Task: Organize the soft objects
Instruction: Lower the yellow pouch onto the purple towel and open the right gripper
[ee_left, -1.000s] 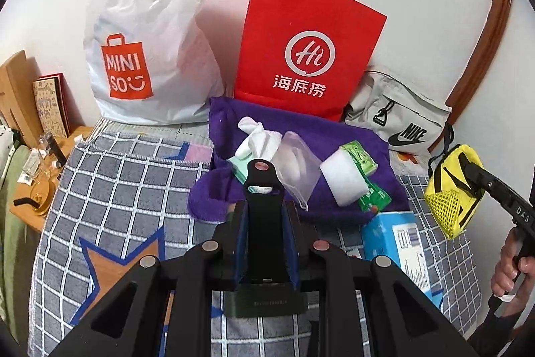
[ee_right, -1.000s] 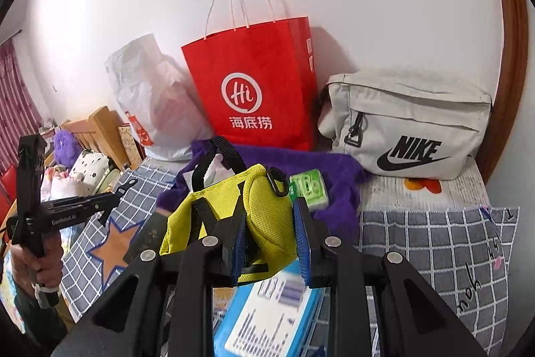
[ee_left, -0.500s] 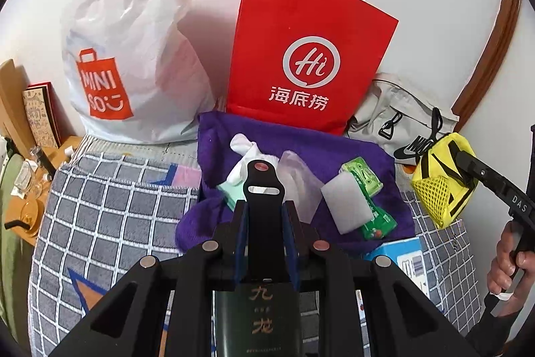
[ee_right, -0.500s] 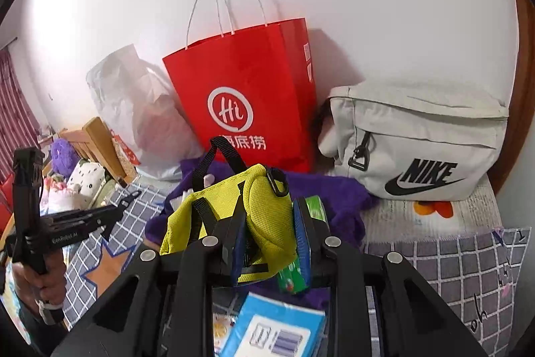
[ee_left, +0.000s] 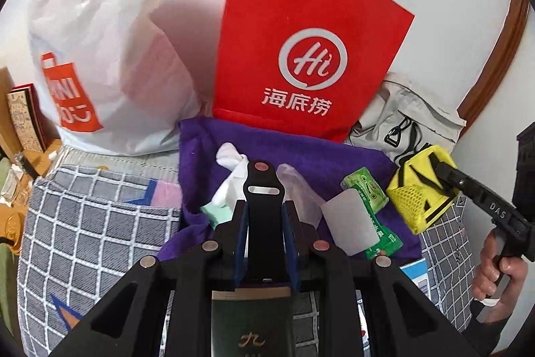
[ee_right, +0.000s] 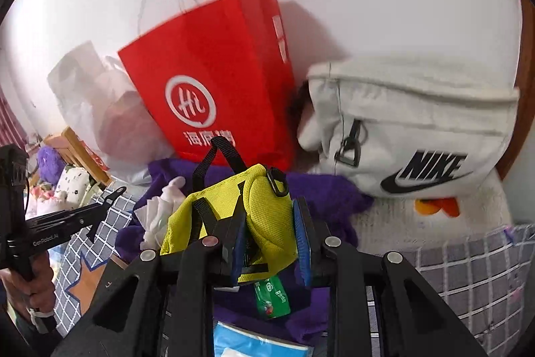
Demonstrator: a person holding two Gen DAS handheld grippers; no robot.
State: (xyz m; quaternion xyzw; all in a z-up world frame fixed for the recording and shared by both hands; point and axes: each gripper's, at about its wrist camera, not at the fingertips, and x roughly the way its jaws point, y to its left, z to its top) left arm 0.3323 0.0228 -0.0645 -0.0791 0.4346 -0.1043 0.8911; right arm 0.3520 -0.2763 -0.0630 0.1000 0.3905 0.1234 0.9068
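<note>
So, a yellow pouch [ee_right: 264, 209] is pinched between the blue pads of the right tool [ee_right: 269, 243] and held up in the air, above the purple towel [ee_right: 321, 196]. From the left wrist view the same pouch [ee_left: 418, 196] is seen hanging at the right, just in front of the grey Nike bag [ee_left: 404, 119]. The left tool [ee_left: 265, 240] is pressed onto a black strap [ee_left: 262, 209], with a dark green box [ee_left: 250, 320] seen right below it. The towel [ee_left: 301, 153] is spread on the checked bed cover [ee_left: 90, 223], and a white cloth [ee_left: 230, 169], a clear plastic bit [ee_left: 297, 193], a white card [ee_left: 347, 223] and green packets [ee_left: 367, 193] are scattered on it. A red paper bag [ee_left: 307, 42] and a white Miniso bag [ee_left: 100, 56] are leaned against the wall behind.
</note>
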